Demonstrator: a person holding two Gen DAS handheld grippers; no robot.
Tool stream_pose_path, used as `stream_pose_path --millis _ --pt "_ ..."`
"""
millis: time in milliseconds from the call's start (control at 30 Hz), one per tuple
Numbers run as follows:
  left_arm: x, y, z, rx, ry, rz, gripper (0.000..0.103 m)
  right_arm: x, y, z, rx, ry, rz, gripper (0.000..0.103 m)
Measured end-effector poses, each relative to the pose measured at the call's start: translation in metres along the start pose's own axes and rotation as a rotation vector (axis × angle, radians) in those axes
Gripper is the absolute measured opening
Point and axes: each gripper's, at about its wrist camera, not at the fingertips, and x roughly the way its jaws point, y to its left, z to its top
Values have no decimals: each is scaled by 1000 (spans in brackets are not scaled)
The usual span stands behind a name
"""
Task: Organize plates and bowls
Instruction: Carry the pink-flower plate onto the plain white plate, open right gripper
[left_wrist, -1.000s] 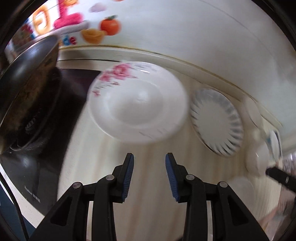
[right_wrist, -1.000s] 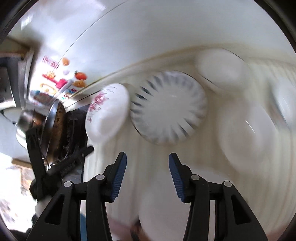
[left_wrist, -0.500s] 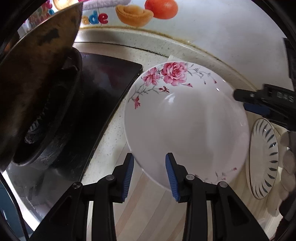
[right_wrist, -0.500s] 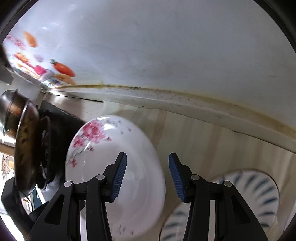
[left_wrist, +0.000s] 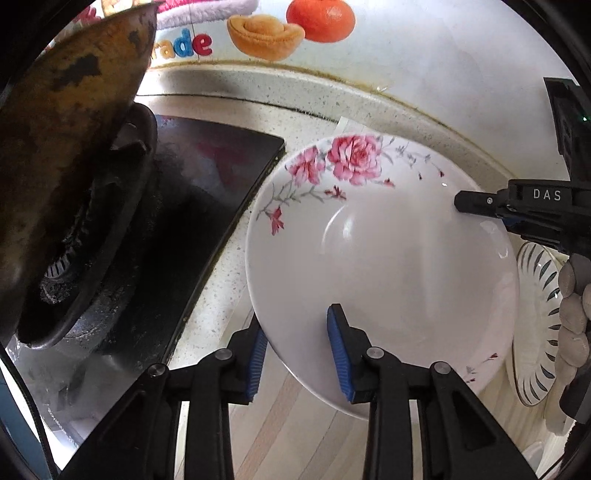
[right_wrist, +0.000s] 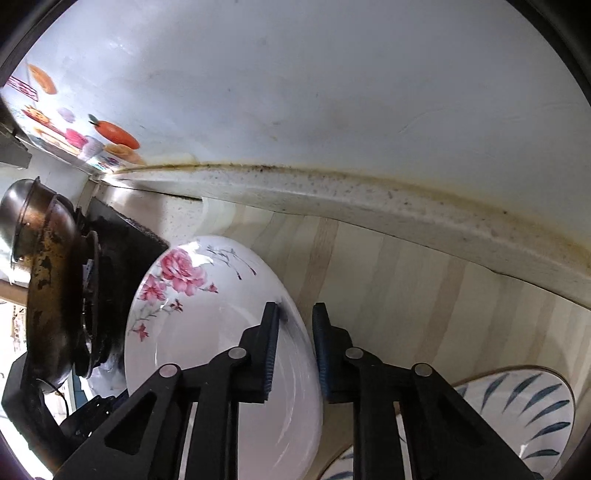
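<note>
A white plate with pink roses (left_wrist: 388, 266) (right_wrist: 207, 332) lies on the counter beside the stove. My left gripper (left_wrist: 295, 325) is open and straddles its near rim, one finger outside the edge and one over the plate. My right gripper (right_wrist: 295, 312) has narrowed onto the plate's right rim, with one pad inside and one outside. From the left wrist view the right gripper (left_wrist: 480, 201) reaches in from the right. A white plate with blue leaf strokes (left_wrist: 535, 332) (right_wrist: 524, 406) lies to the right, partly under the rose plate's edge.
A blackened wok (left_wrist: 62, 129) (right_wrist: 48, 288) sits on the black stove (left_wrist: 192, 206) just left of the rose plate. A striped mat (right_wrist: 406, 295) covers the counter. The stained backsplash ledge (right_wrist: 369, 199) runs behind. A gloved hand (left_wrist: 572, 306) holds the right gripper.
Both grippers have moved in on the rose plate. The right gripper's fingers have narrowed onto its rim. The left gripper's fingers now straddle the near rim at unchanged width.
</note>
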Motion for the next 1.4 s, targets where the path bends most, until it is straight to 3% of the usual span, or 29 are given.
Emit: stream_pose_path --millis 333,567,900,1100,1400 --pt "-51 -3 -14 39 -44 -40 30 -56 3 -25 7 -53 28 16" --pt "-106 -23 -31 127 -73 -91 30 -131 0 -74 26 -111 24 16" --pt "-162 -66 -89 325 -23 -204 30 -228 -46 -213 205 -177 5 16" --pt "-159 -99 -128 449 41 -239 30 -239 -77 -300 345 -195 -17 16" --pt "-122 -137 -169 584 161 -240 30 -217 -114 -391 500 -143 -56 16"
